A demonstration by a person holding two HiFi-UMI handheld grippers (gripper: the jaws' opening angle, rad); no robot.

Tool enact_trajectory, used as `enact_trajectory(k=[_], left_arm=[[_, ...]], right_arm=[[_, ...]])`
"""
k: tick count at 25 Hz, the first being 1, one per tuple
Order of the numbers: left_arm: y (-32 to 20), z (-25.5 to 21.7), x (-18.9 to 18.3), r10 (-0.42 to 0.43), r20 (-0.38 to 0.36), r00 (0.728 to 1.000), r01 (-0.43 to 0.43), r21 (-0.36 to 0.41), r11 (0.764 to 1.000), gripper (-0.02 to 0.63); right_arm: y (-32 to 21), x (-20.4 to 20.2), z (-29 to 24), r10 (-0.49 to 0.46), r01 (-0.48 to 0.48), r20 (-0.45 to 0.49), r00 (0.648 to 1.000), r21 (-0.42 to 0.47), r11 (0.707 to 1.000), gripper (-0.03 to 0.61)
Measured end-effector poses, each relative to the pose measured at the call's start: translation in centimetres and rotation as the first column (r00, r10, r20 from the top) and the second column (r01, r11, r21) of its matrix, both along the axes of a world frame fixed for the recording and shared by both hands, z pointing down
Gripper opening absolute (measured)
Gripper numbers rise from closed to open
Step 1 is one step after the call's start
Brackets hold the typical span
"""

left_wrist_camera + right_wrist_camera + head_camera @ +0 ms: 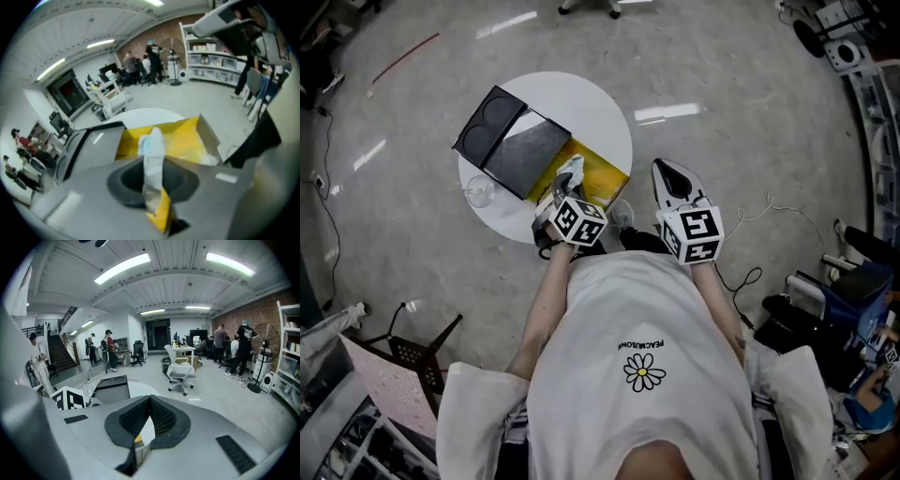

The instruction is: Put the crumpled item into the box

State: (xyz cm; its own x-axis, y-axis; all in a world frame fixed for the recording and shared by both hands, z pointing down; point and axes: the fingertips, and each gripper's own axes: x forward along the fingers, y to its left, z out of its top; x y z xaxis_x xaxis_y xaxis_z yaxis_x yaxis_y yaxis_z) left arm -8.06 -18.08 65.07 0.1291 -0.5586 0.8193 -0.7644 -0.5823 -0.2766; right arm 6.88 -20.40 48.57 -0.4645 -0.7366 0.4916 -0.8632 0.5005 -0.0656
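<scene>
An open box stands on the round white table (591, 103), with a yellow inside (602, 174) and a black lid (508, 141) folded back to the left. My left gripper (569, 174) hovers at the box's near edge, shut on the crumpled white item (152, 152). In the left gripper view the item sticks up between the pads, with the yellow box (187, 138) just behind it. My right gripper (661, 169) hangs off the table's right edge, above the floor. Its fingertips meet (150, 399) and nothing is between them.
A clear glass (478, 194) sits on the table's left side near the lid. A dark chair (422, 356) stands at lower left and cables (750, 272) trail on the floor at right. An office chair (180, 371) and several people are far off in the room.
</scene>
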Motion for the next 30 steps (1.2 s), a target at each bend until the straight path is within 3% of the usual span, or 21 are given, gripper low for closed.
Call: enact_trajectory(k=[6, 12, 21, 24, 30], left_arm=[[-0.2, 1.2, 1.7, 0.013, -0.053, 0.998, -0.018, -0.085, 0.996, 0.087], [-0.2, 1.4, 2.7, -0.054, -0.196, 0.979, 0.022, -0.161, 0.987, 0.165], [0.8, 1.3, 4.0, -0.083, -0.278, 0.957, 0.026, -0.205, 0.978, 0.214], [1.3, 1.3, 4.9, -0.086, -0.299, 0.95, 0.02, -0.215, 0.976, 0.273], [1.4, 1.2, 5.5, -0.076, -0.288, 0.955, 0.013, -0.217, 0.976, 0.291]], right_arm=[[0.2, 1.7, -0.4, 0.038, -0.038, -0.008, 0.999, 0.008, 0.999, 0.0], [0.4, 2.2, -0.2, 0.046, -0.046, -0.011, 0.999, 0.003, 0.999, 0.0], [0.8, 2.2, 0.2, 0.025, -0.025, -0.009, 1.0, -0.005, 1.0, 0.0], [0.9, 2.6, 0.4, 0.025, -0.025, -0.008, 1.0, -0.008, 1.0, 0.0], [0.9, 2.4, 0.4, 0.008, -0.008, -0.001, 1.0, -0.01, 1.0, 0.0]])
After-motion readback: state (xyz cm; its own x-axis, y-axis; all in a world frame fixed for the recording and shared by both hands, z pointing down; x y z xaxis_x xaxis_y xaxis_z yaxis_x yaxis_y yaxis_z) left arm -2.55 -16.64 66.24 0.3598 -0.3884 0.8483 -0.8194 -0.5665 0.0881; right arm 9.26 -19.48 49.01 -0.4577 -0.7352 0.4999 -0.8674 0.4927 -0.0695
